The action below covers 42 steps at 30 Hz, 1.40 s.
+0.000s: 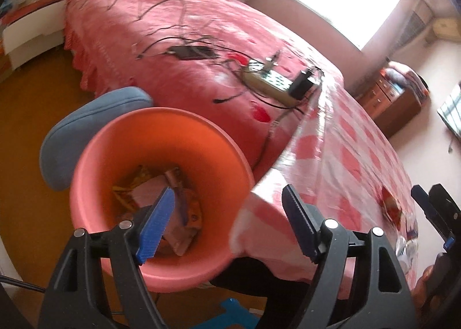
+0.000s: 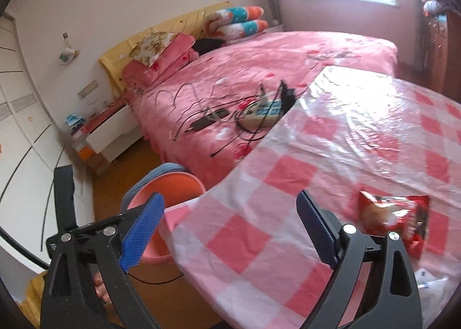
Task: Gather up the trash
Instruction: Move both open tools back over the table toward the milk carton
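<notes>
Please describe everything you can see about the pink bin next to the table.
The pink bin is a round, smooth container that looks like plastic, open at the top and widening toward its rim. It stands upright beside the table, whose checked cloth hangs against its rim. Behind it is a blue cushioned chair back. Crumpled wrappers and papers lie at its bottom. No gripper touches it.

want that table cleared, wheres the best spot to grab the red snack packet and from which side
Take the red snack packet by its near-left edge, coming in low from the bin side. It lies flat on the checked tablecloth, so a straight-down pinch would likely slide off or gather cloth. The right tongs stand open and empty just left of it, probably best placed.
</notes>
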Each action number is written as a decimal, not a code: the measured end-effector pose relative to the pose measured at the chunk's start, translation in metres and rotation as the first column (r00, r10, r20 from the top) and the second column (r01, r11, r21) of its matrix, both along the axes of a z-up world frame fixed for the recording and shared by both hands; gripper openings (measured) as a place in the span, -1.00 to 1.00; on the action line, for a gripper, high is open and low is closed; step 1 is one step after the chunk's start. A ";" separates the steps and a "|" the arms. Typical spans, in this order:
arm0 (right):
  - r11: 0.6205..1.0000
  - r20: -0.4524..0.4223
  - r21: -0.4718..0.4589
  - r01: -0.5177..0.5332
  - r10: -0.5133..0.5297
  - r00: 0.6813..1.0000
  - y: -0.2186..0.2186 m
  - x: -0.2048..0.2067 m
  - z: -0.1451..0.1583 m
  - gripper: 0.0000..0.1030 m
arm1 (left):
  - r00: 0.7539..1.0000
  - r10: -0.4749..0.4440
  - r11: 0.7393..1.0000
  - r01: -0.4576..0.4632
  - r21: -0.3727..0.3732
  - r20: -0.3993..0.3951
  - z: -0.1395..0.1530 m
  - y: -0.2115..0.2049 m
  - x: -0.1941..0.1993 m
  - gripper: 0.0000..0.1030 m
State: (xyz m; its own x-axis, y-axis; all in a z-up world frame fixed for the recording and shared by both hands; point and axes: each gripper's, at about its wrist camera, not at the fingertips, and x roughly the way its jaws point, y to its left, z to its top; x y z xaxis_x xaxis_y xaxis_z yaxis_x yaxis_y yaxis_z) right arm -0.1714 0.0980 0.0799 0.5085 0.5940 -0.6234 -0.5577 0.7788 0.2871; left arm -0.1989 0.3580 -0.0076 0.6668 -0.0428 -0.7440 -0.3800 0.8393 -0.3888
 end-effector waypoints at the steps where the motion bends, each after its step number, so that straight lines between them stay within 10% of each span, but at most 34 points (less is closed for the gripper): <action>1: 1.000 0.005 0.000 0.008 -0.008 1.000 -0.005 -0.001 0.000 0.78 | 1.000 -0.019 1.000 0.019 0.005 0.001 0.002 -0.006 0.003 0.51; 27: 0.978 0.065 0.062 0.199 -0.203 0.977 -0.124 0.002 0.006 0.78 | 0.894 -0.443 0.895 0.438 0.085 0.068 0.041 -0.162 0.026 0.51; 42: 0.924 0.061 0.103 0.367 -0.375 0.925 -0.207 0.018 0.008 0.78 | 0.721 -0.688 0.726 0.680 0.105 0.088 0.051 -0.244 0.017 0.51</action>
State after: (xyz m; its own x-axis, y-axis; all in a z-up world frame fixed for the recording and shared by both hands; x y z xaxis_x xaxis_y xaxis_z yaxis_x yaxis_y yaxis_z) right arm -0.1533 -0.1091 0.0882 0.7479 0.4038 -0.5269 -0.2571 0.9080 0.3308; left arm -0.1820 0.1138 0.0436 0.5525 -0.4777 -0.6831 0.3496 0.8767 -0.3304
